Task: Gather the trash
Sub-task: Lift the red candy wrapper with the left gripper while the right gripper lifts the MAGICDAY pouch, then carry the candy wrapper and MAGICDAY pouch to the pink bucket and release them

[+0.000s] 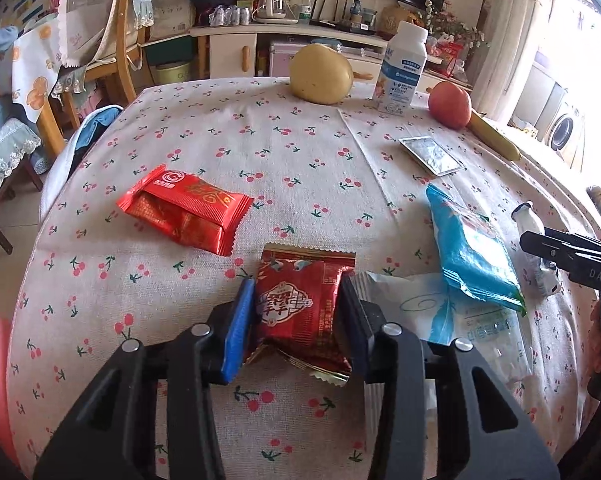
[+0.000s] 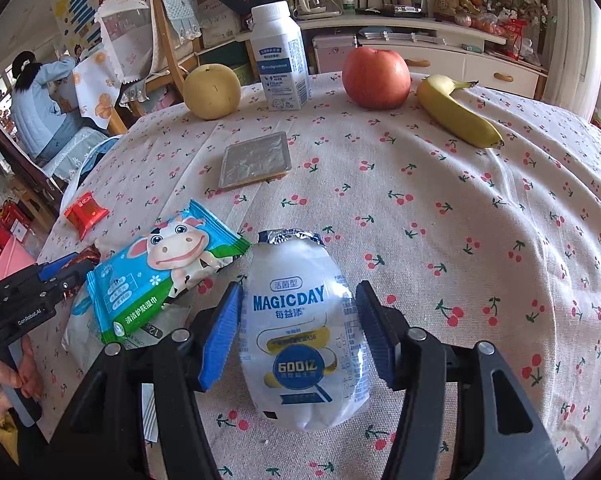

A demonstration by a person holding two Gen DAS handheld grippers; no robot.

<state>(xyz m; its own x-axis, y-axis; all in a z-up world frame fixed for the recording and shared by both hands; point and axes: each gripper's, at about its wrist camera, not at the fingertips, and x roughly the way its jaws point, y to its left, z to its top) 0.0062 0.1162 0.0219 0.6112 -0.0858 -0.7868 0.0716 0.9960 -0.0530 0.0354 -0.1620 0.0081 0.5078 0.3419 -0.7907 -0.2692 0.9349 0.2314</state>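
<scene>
Left gripper [image 1: 296,316] fingers clamp a red snack wrapper [image 1: 300,312], light and crinkly; right gripper [image 2: 298,328] fingers flank the small MAGICDAY bottle [image 2: 300,332], apparently gripping its smooth, light, crushable middle. Farther along the counter [image 2: 460,220] lies the blue wipes packet [image 2: 160,268], best pinched at an edge.

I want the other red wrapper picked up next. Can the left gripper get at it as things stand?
Probably not yet: the left gripper is shut on the dark red packet. The path to the bright red wrapper across the tablecloth looks free.
</scene>
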